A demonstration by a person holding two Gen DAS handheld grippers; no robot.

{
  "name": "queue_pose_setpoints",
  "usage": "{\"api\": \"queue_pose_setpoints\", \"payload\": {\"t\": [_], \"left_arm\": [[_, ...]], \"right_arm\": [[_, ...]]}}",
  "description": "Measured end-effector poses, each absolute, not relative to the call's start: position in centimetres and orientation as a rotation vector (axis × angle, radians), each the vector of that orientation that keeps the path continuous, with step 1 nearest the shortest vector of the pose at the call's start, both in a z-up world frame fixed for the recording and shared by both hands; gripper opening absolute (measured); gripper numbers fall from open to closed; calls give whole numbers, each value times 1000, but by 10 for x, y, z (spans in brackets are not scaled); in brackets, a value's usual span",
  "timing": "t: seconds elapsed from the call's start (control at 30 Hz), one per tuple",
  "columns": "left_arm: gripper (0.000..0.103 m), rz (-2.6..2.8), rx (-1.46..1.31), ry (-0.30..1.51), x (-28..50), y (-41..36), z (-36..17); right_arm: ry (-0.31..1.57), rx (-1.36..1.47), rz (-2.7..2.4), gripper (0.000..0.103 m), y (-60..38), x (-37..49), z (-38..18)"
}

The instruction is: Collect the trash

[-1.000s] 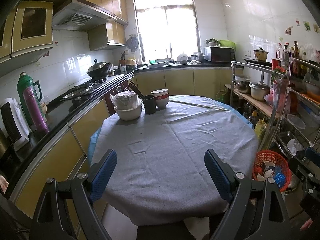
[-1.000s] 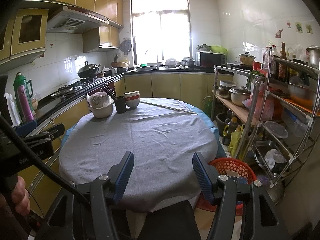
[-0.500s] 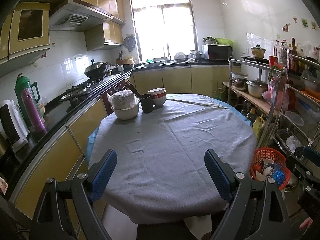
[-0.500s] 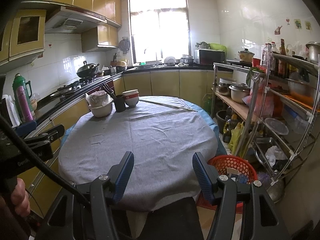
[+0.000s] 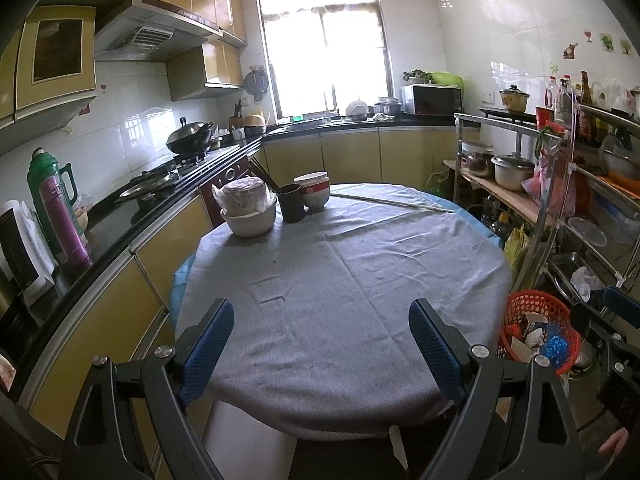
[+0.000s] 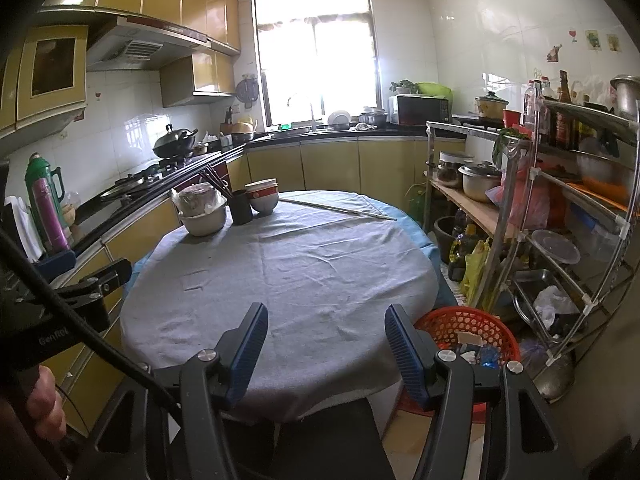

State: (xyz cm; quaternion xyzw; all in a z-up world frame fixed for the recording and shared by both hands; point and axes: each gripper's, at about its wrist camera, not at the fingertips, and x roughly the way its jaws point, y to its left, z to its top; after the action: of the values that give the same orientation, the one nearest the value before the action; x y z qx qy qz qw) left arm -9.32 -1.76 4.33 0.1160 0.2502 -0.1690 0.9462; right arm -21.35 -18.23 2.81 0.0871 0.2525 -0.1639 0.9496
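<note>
Hovering over the near edge of a round surface [image 5: 340, 280] draped in grey cloth, the left gripper [image 5: 320, 344] has its jaws spread wide, nothing between the blue pads. The right gripper [image 6: 324, 344] hangs over the same near edge, jaws also spread but narrower, likewise holding nothing.

Trash sits in a red mesh basket [image 5: 536, 304] on the floor just right of the surface, beside a metal rack [image 6: 560, 216]; crumpled paper scraps and a blue piece [image 5: 554, 346] show inside it. Same basket [image 6: 468, 322] appears in the right wrist view, partly behind the right finger.

At the far left of the cloth: a white bowl [image 5: 250, 220] holding a plastic-wrapped item, a dark cup [image 5: 292, 202] with chopsticks, stacked bowls [image 5: 314, 192]. A long thin stick [image 5: 392, 202] lies across the far side.

A hand [image 6: 44, 404] grips the left gripper's handle at the lower left of the right wrist view.
</note>
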Motion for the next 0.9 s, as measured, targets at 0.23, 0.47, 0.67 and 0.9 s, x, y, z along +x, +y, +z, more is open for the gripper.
{"api": "queue_pose_setpoints", "payload": {"t": [0.23,0.47,0.67,0.9], "left_arm": [[89,-345,234,510,-92,-17,43],[89,-344,236,512,-91,-15,44],[89,-346,236,515,-90,-15,43],[89,-348,242,522,-88,-17,40]], "right_arm": [[512,178,-334,65,-181,-213,28],[515,178,-331,65,-178,-212,29],[515,179,-330,65,-178,-212,29],[520,185,-332,65,-181,-209,27]]}}
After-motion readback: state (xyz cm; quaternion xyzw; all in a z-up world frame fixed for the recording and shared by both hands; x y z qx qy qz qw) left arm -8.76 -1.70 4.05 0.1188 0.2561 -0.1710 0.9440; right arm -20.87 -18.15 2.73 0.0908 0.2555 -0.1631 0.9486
